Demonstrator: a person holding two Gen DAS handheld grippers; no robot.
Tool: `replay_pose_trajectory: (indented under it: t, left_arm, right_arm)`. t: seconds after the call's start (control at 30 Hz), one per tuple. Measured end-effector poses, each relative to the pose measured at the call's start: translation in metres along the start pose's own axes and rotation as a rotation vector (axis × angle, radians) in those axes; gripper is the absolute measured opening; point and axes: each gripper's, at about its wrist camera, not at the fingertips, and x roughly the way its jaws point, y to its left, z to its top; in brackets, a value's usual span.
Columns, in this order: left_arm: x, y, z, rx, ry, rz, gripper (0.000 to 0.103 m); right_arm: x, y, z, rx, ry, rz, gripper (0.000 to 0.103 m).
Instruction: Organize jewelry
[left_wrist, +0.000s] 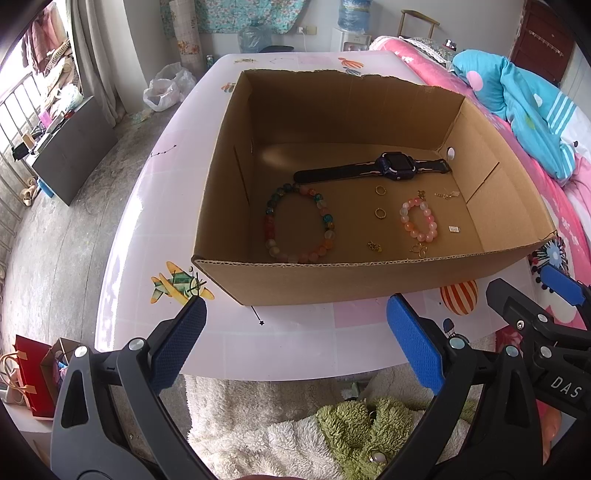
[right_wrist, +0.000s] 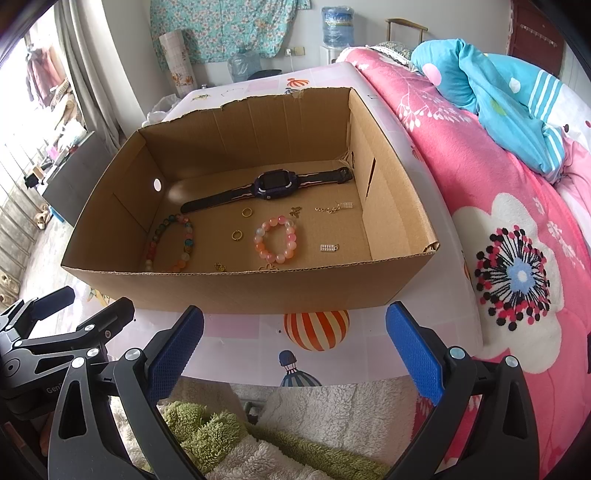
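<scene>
Already the jewelry lies spread apart on the floor of the cardboard box (left_wrist: 369, 280), each piece easy to single out: watch (left_wrist: 397, 166) at the back, 2 bead bracelets (right_wrist: 276, 239) in front; left gripper (left_wrist: 295, 343) and right gripper (right_wrist: 295, 347) hover outside, spread wide, empty

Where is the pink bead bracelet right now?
The pink bead bracelet lies on the floor of the cardboard box, right of centre in both views, between the two gold rings and the small silver charm.
</scene>
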Motion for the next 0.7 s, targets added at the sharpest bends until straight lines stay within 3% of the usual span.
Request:
replay_pose_trajectory:
  t: [0.7]
  left_arm:
    - [0.003,0.0044,0.0024,-0.001,0.013,-0.008,0.095]
  right_arm:
    - [0.0088,-0.0008,0.0062,-0.022,0.018,0.004,0.096]
